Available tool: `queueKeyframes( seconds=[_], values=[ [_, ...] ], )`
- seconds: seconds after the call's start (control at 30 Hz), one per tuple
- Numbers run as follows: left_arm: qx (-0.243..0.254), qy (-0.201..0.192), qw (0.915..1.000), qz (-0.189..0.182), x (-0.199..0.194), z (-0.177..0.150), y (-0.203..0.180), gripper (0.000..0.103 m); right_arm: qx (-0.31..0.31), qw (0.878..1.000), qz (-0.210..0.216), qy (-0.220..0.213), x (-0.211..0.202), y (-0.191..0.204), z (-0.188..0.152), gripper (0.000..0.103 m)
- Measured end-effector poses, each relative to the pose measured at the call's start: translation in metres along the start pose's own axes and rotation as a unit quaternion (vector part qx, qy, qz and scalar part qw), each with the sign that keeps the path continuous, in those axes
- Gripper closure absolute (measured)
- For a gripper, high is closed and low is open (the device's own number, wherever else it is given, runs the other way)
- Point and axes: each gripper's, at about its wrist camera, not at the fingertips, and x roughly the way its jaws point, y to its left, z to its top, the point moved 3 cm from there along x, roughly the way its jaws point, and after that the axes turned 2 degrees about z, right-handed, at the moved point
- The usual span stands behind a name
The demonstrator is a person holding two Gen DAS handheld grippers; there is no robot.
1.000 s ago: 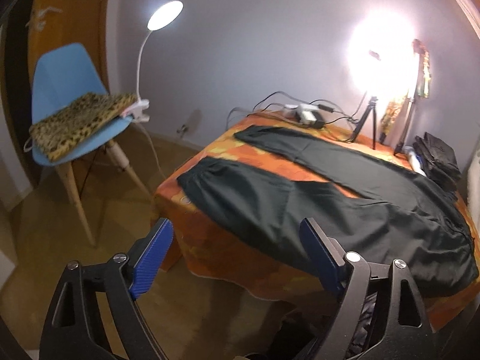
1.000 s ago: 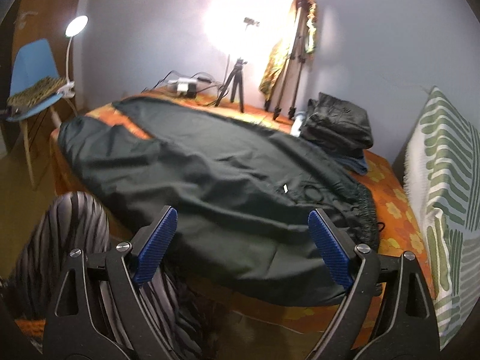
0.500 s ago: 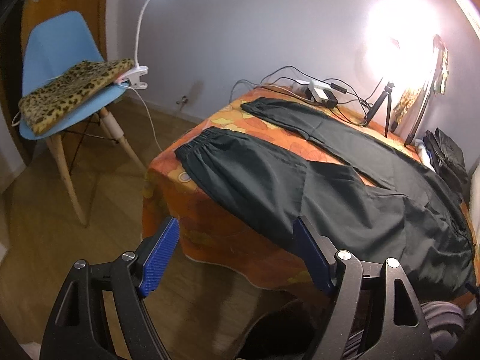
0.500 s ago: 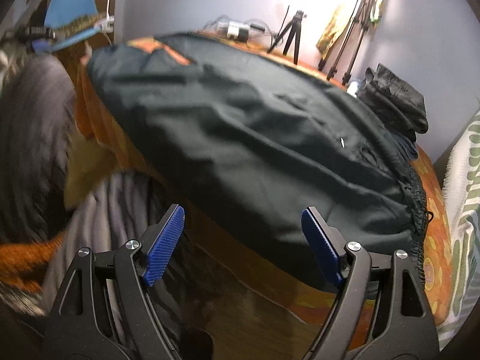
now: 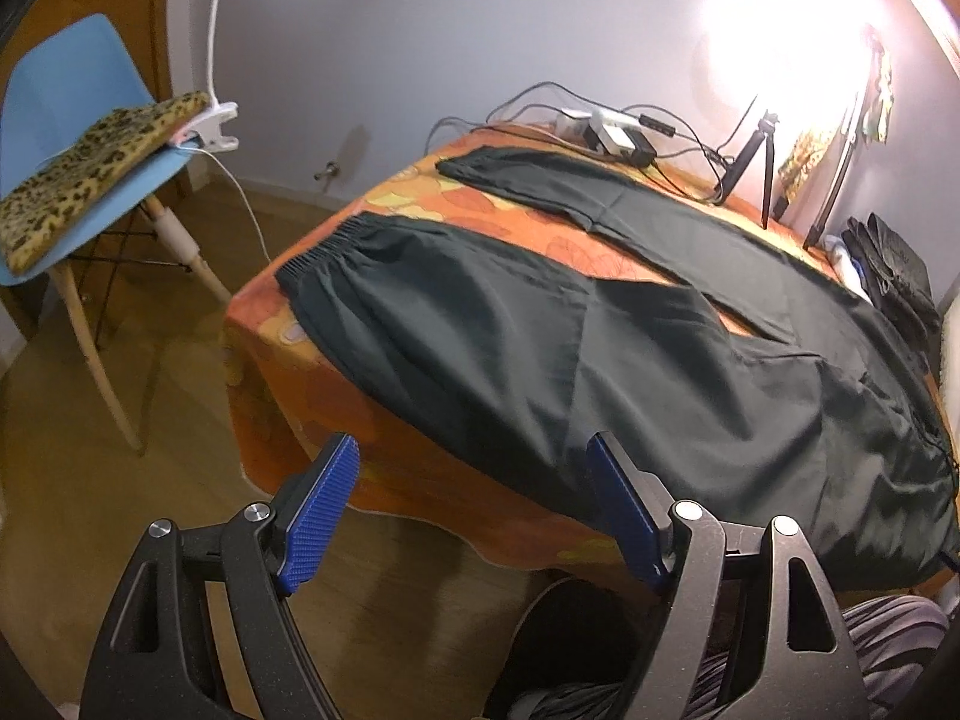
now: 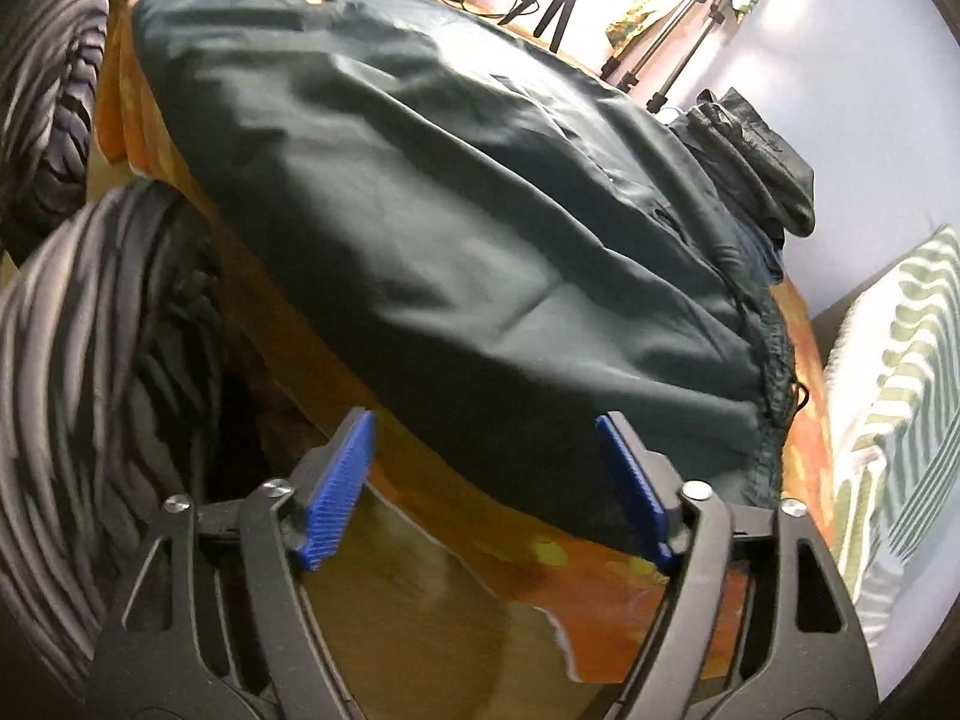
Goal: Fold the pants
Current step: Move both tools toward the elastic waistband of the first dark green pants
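We found the pants (image 5: 600, 324) spread flat and wholly unfolded on the orange-covered worktop (image 5: 420, 480), legs toward 11 o'clock. The left tongs (image 5: 474, 510) gaped empty at the near hem; the right tongs (image 6: 486, 480), closing, gripped nothing yet.

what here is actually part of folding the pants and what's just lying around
Part of the job:
- dark pants spread on the orange-covered table
- left hand-held gripper, open, holding nothing
- right hand-held gripper, jaws closing, nothing between them

Lying about:
- folded dark clothes
- blue chair
- leopard-print cushion
- clip lamp
- power strip
- tripod
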Motion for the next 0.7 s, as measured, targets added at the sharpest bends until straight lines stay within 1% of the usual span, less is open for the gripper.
queueKeyframes(
  seconds=[0.13,0.27,0.33,0.4,0.43,0.47,0.53,0.6,0.63,0.67,0.7],
  values=[
    [-0.005,0.006,1.0000,0.001,0.006,0.001,0.002,0.025,-0.038,0.999,-0.009,-0.002,0.010,0.006,0.008,0.031],
    [-0.034,0.009,0.9993,0.011,0.013,0.008,0.024,0.025,-0.053,0.998,-0.015,-0.014,0.013,0.014,0.018,0.031],
    [-0.049,0.010,0.9986,0.017,0.017,0.012,0.037,0.025,-0.060,0.998,-0.023,-0.016,0.014,0.019,0.021,0.034],
    [-0.057,0.010,0.9980,0.024,0.022,0.018,0.050,0.025,-0.062,0.998,-0.028,-0.016,0.014,0.019,0.025,0.045],
    [-0.058,0.009,0.9978,0.031,0.024,0.021,0.055,0.025,-0.059,0.998,-0.027,-0.016,0.013,0.019,0.026,0.048],
    [-0.059,0.008,0.9974,0.041,0.028,0.026,0.063,0.025,-0.053,0.998,-0.022,-0.017,0.012,0.016,0.028,0.056],
    [-0.064,0.011,0.9969,0.044,0.035,0.032,0.075,0.025,-0.042,0.999,0.001,-0.010,0.008,0.013,0.033,0.060],
    [-0.075,0.017,0.9960,0.046,0.045,0.040,0.088,0.025,-0.044,0.999,0.012,-0.005,0.005,0.014,0.034,0.068],
    [-0.081,0.019,0.9955,0.046,0.050,0.043,0.093,0.025,-0.048,0.999,0.014,-0.004,0.004,0.015,0.035,0.071],
    [-0.090,0.024,0.9947,0.045,0.058,0.047,0.100,0.025,-0.048,0.999,0.018,-0.003,0.003,0.014,0.036,0.077],
    [-0.098,0.028,0.9939,0.042,0.065,0.050,0.104,0.025,-0.042,0.999,0.028,-0.003,0.000,0.014,0.038,0.087]
  ],
)
